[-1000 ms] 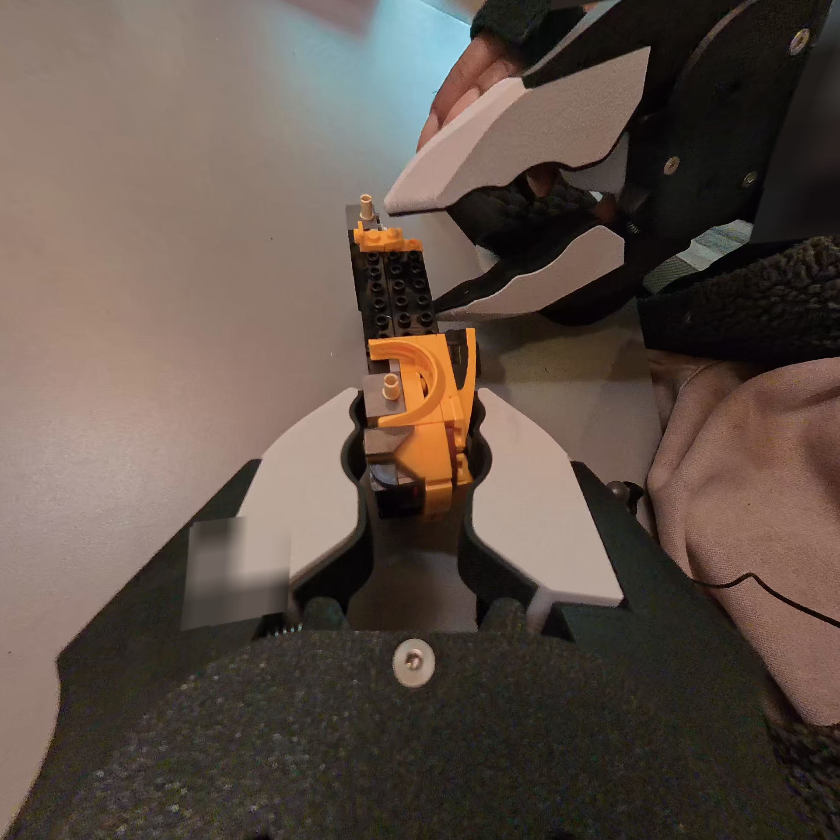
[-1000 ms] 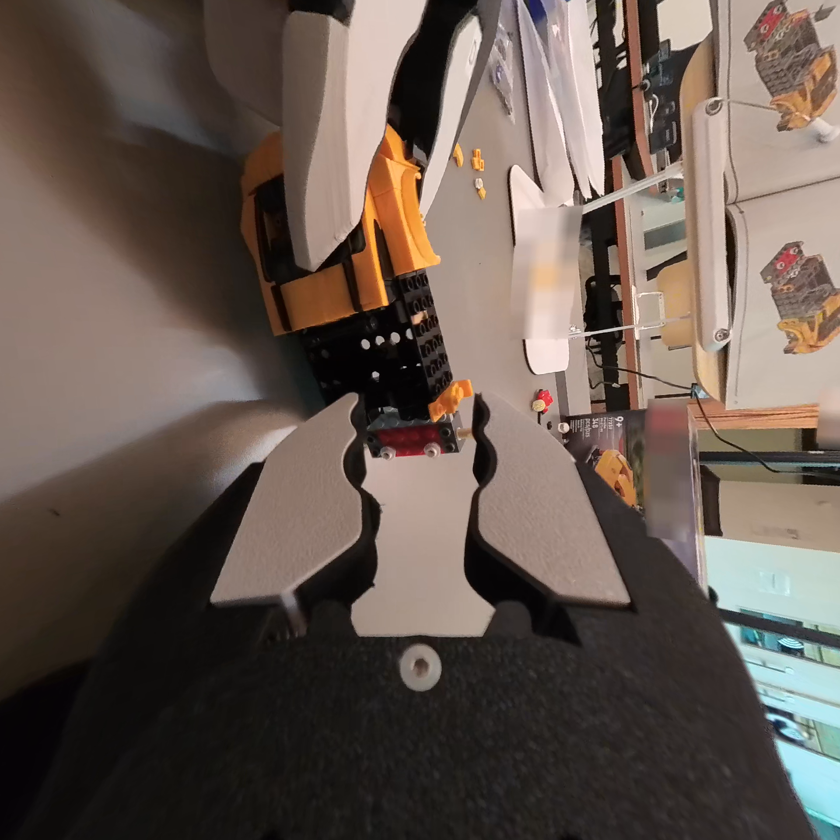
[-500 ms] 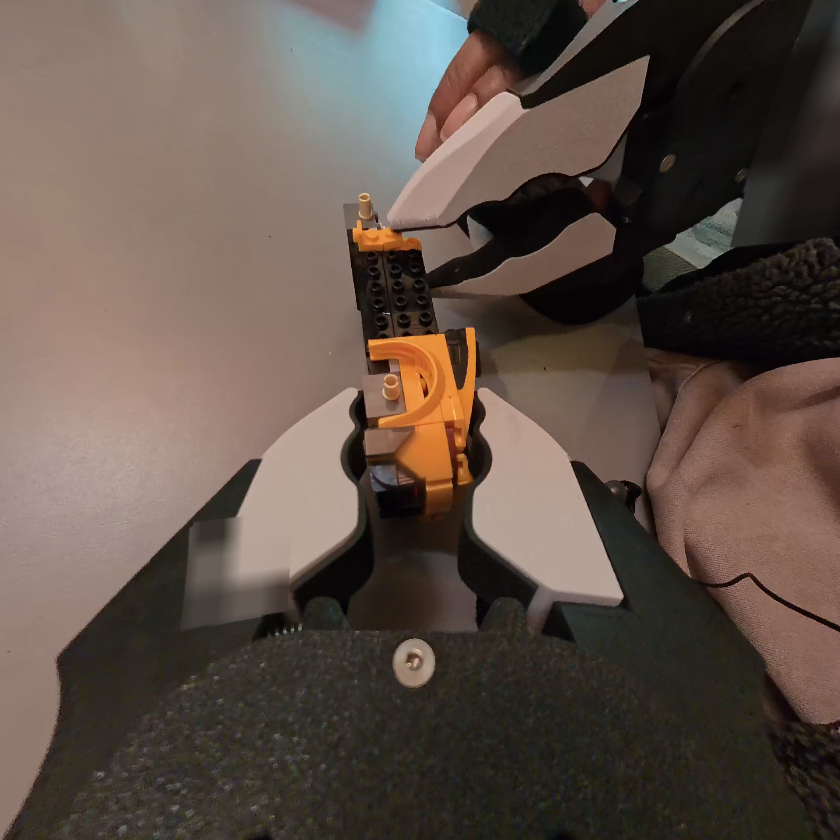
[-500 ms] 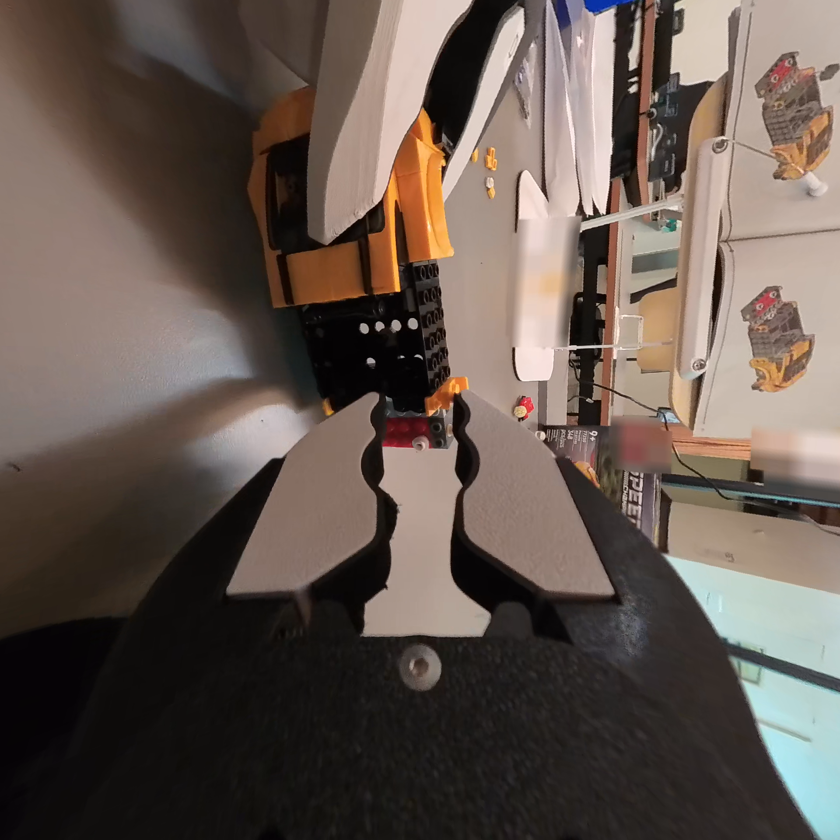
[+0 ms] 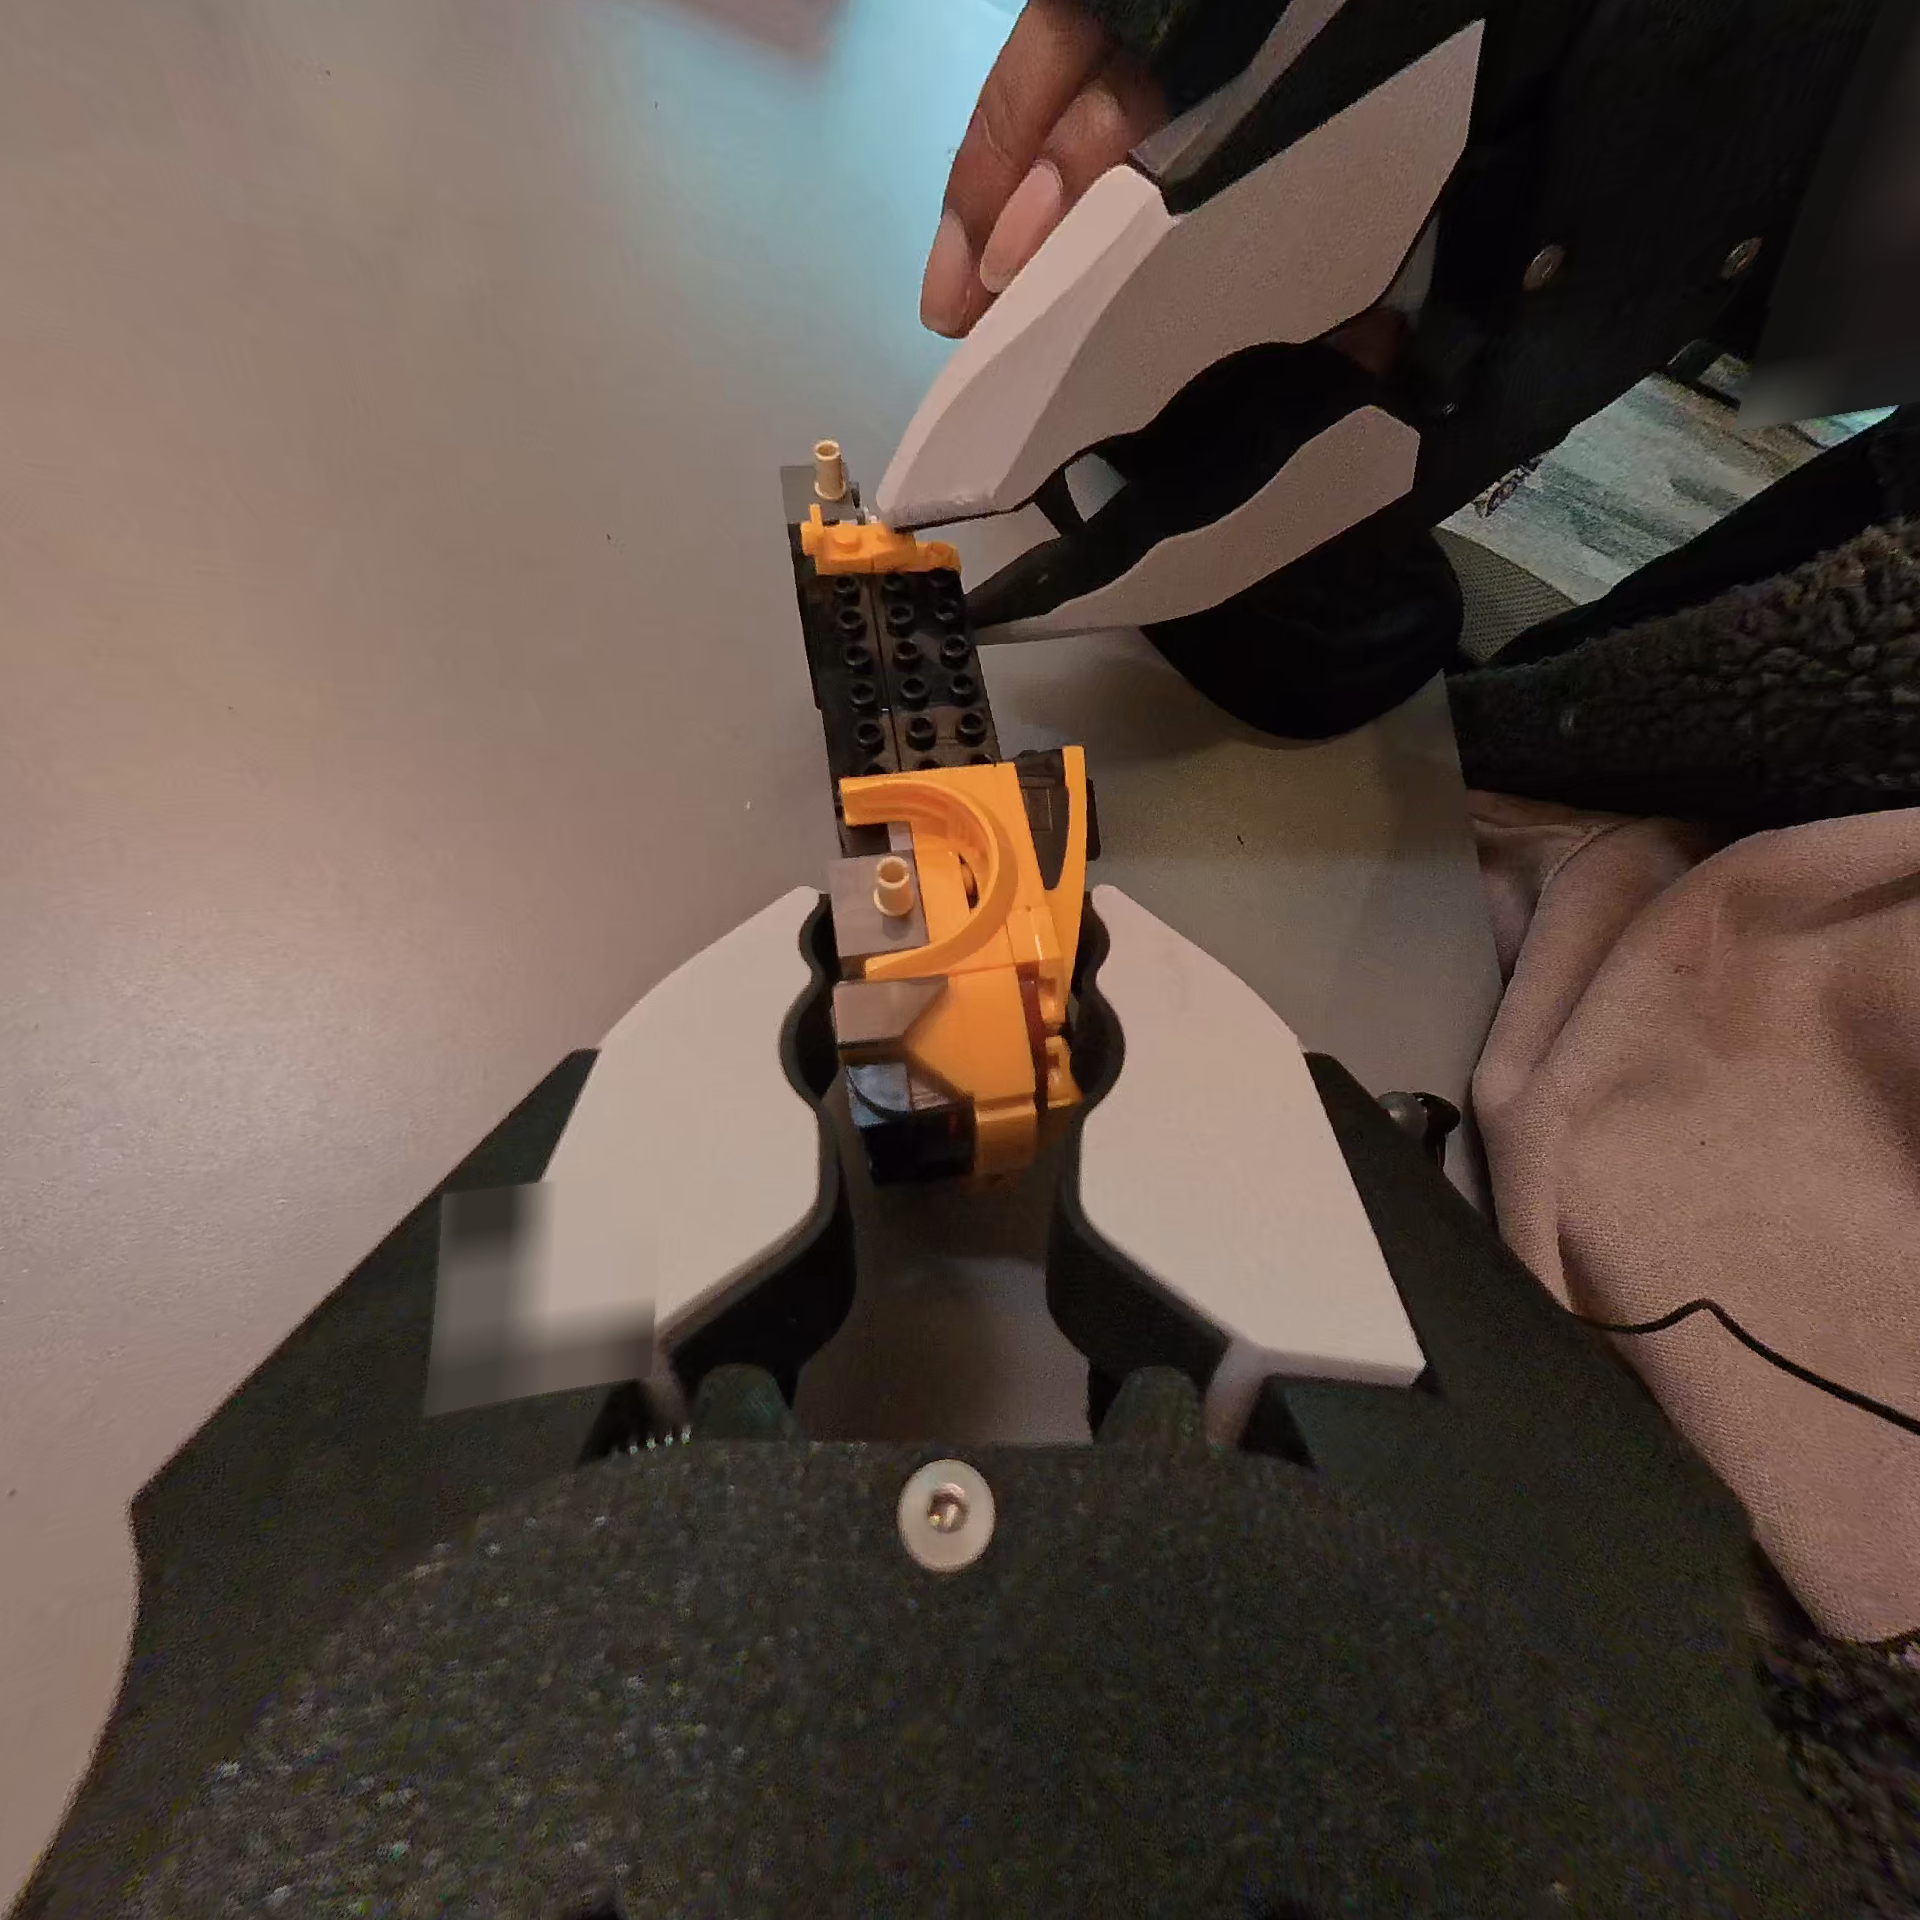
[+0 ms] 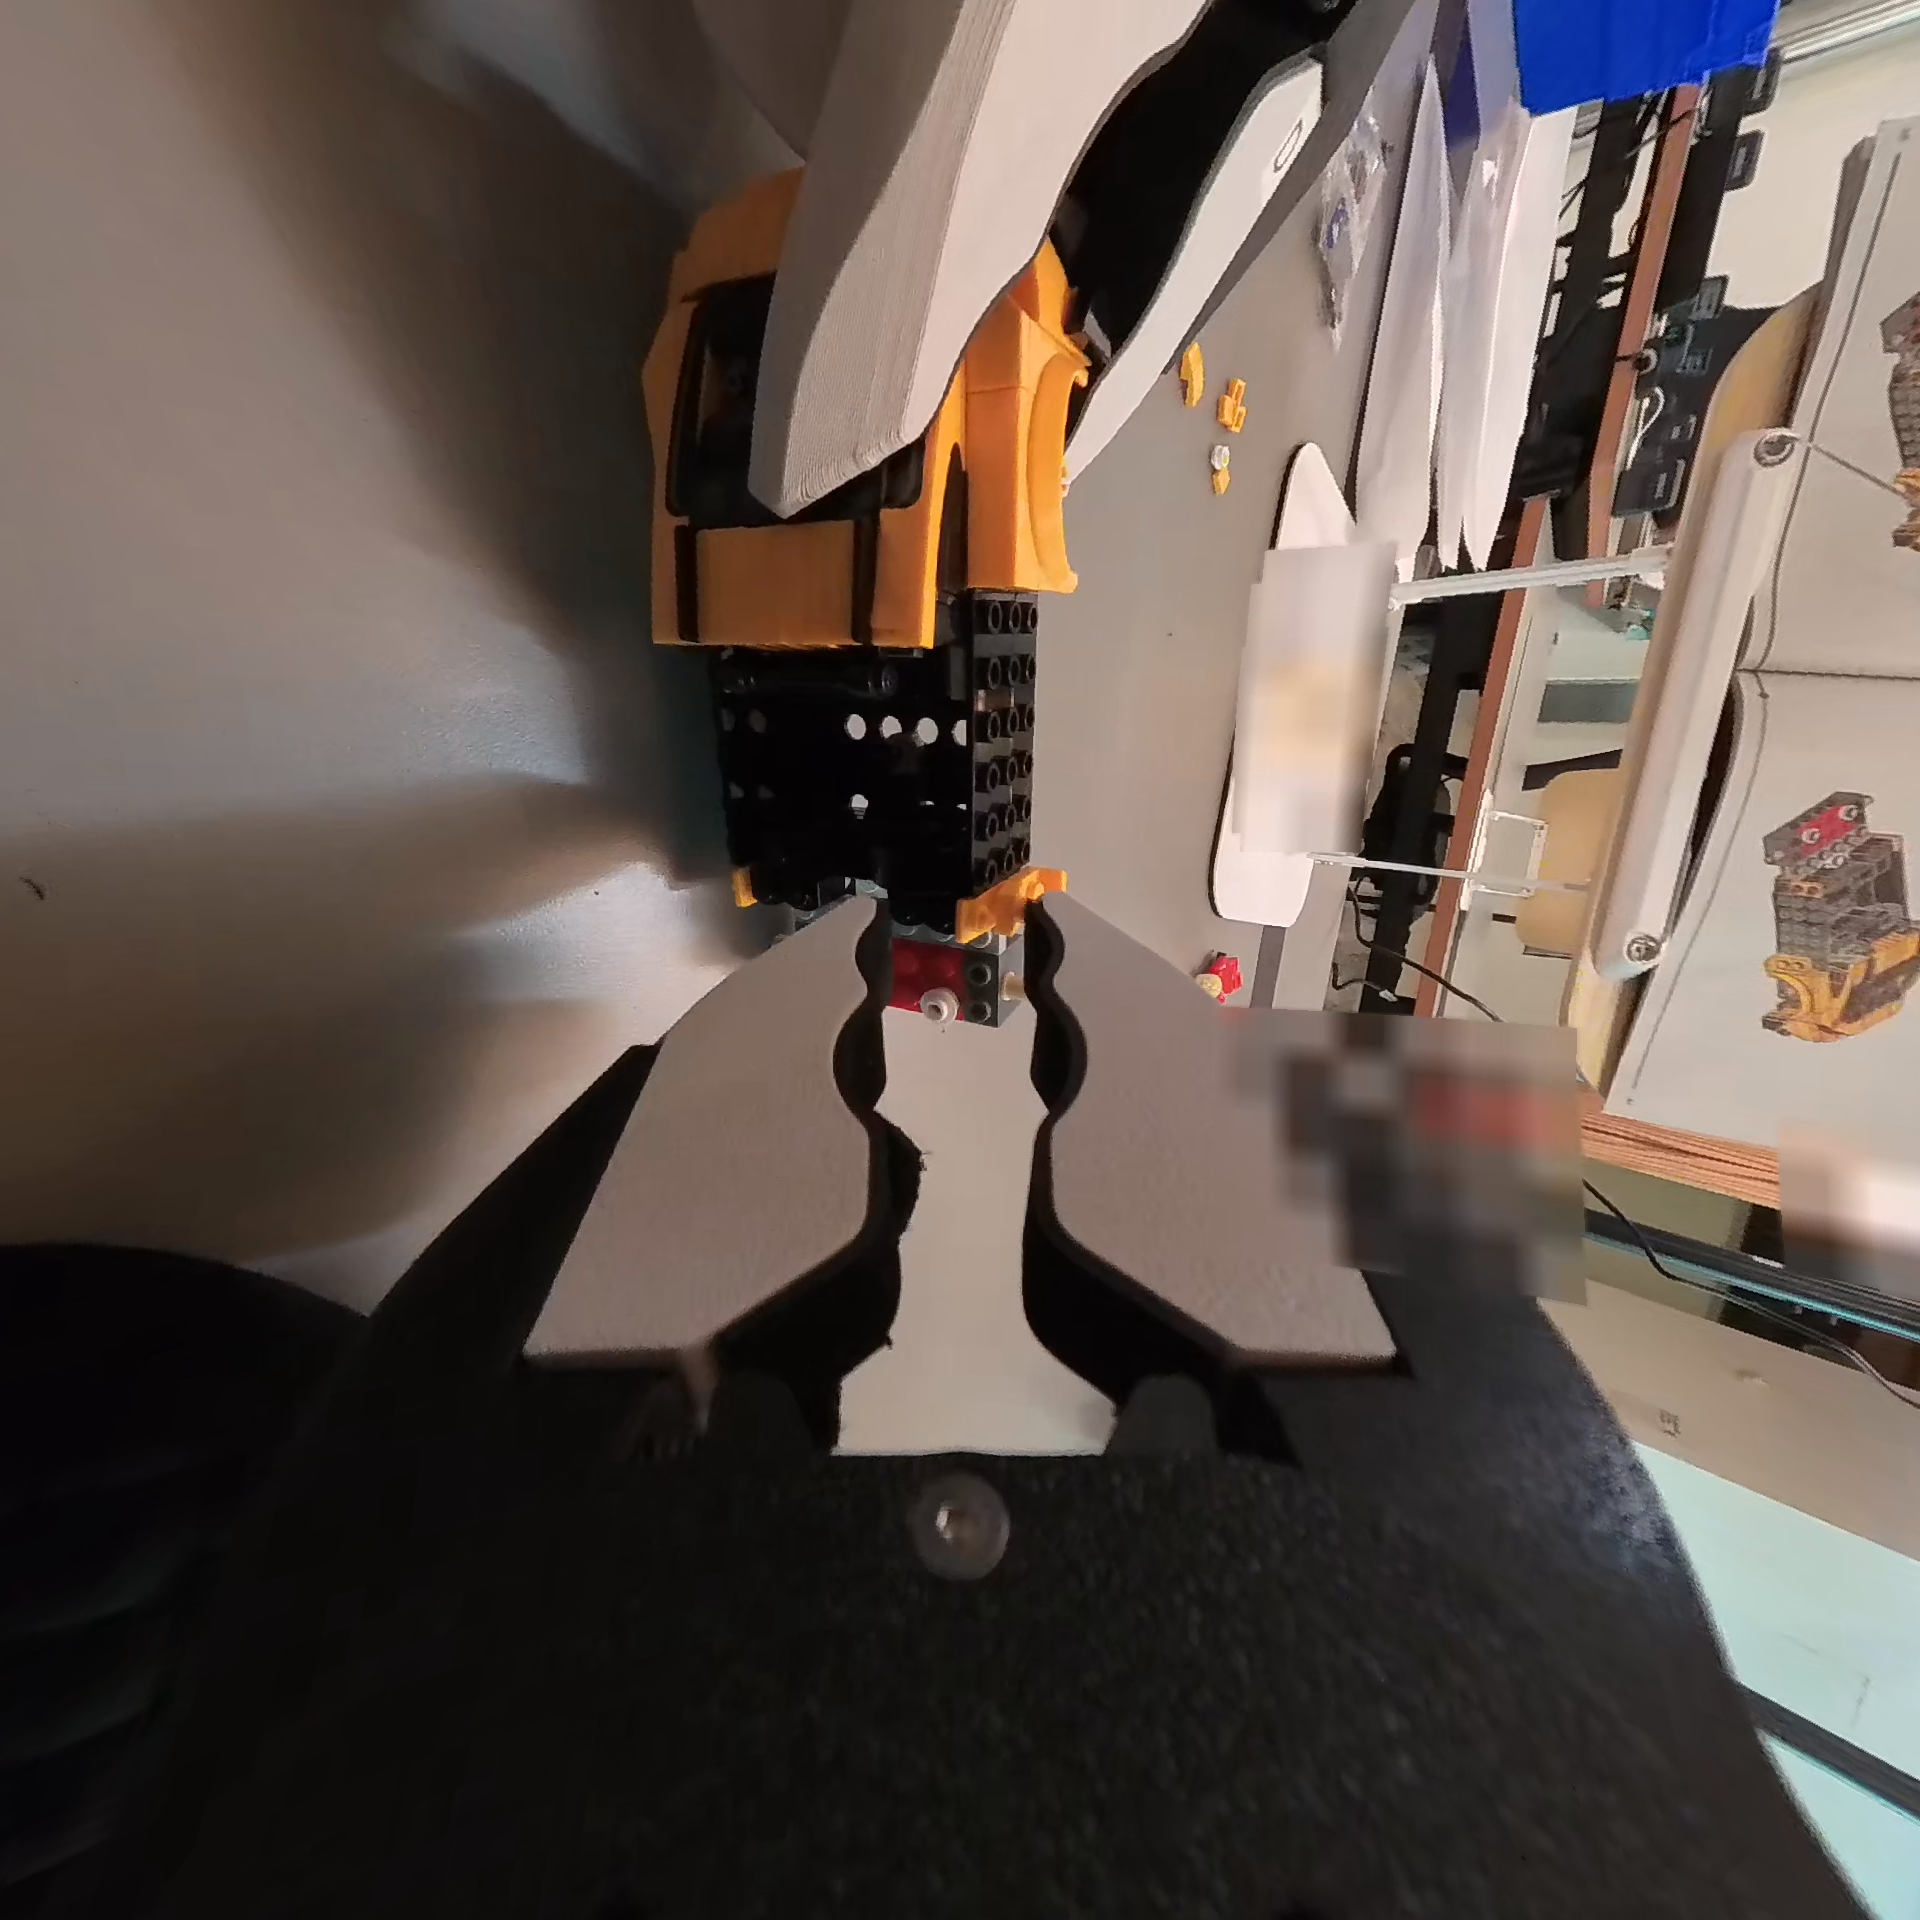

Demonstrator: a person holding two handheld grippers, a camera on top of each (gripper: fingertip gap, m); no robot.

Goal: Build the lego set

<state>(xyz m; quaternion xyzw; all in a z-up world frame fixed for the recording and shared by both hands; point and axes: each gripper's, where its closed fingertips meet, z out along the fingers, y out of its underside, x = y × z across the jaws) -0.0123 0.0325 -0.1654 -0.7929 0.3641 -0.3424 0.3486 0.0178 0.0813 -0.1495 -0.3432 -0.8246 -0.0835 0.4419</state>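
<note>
The grey table carries everything, and the landmark on it is the brick-built truck — orange cab, black studded chassis — lying on its side.

At the cab end, the left gripper has its white fingers pinched on the orange cab, one pad against each flank. At the opposite, tail end of the truck, the right gripper has narrowed around the red-and-grey block; its right pad touches the small orange clip at the chassis corner, while the left pad's contact is hard to confirm.

Beyond the truck's wheel side lie loose small orange pieces, and a red-and-yellow bit sits near the tail.

The risks, as I judge them:
- If the two grippers pull or twist against each other, the chassis could split at a stud seam — the cab grip is the only firm anchor.
- The orange clip is small and held by few studs; sideways pressure from the pad could pop it off.
- An off-centre pinch on the tail block might slip and knock the truck against the table.
</note>
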